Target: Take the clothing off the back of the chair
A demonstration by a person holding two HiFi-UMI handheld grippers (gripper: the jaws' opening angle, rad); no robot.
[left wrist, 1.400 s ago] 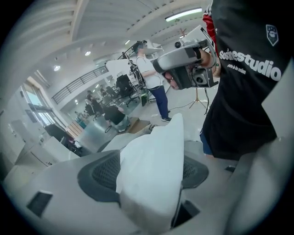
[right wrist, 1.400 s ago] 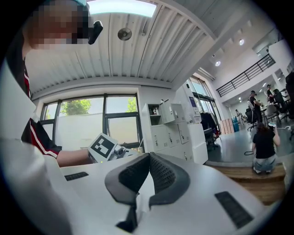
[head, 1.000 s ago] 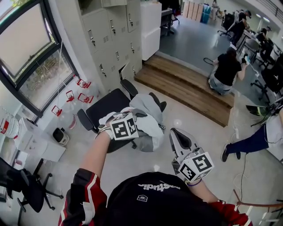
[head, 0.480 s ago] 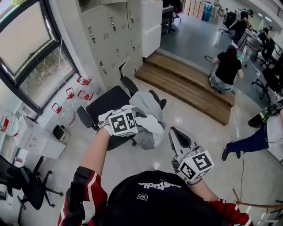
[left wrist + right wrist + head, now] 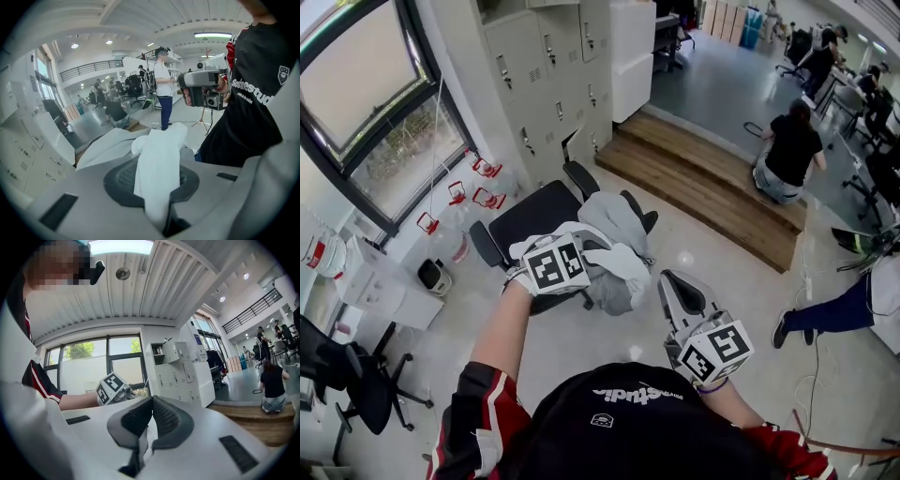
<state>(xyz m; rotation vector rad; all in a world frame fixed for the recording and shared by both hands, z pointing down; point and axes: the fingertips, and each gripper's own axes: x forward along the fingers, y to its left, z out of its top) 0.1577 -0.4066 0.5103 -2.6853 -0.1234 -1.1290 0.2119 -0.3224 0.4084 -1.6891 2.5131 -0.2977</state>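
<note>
On the pale floor (image 5: 694, 253) by grey lockers (image 5: 553, 84), our left gripper (image 5: 583, 264), jaws just closing, clamps the clothing (image 5: 617, 230) draped over the black chair (image 5: 530, 217) back, a pinch only its own view shows, while our right gripper (image 5: 678, 289) sits closed, empty.

Left tool (image 5: 596, 256) just clamped onto clothing (image 5: 611, 217)

Clothing (image 5: 617, 251): soft cloth, matt, creased, white and grey.
Chair (image 5: 530, 217) seat: black, matt, fabric look; armrests smooth black plastic.
Floor (image 5: 684, 258): pale, smooth, glossy, light reflections.
Steps (image 5: 703, 178) at 1 o'clock: brown planked wood, low sheen.
Lockers (image 5: 548, 84) at 11 o'clock: pale grey, smooth, painted-metal look.
Right gripper (image 5: 152, 399): dark ribbed matt pads, smooth grey plastic shell.
</note>
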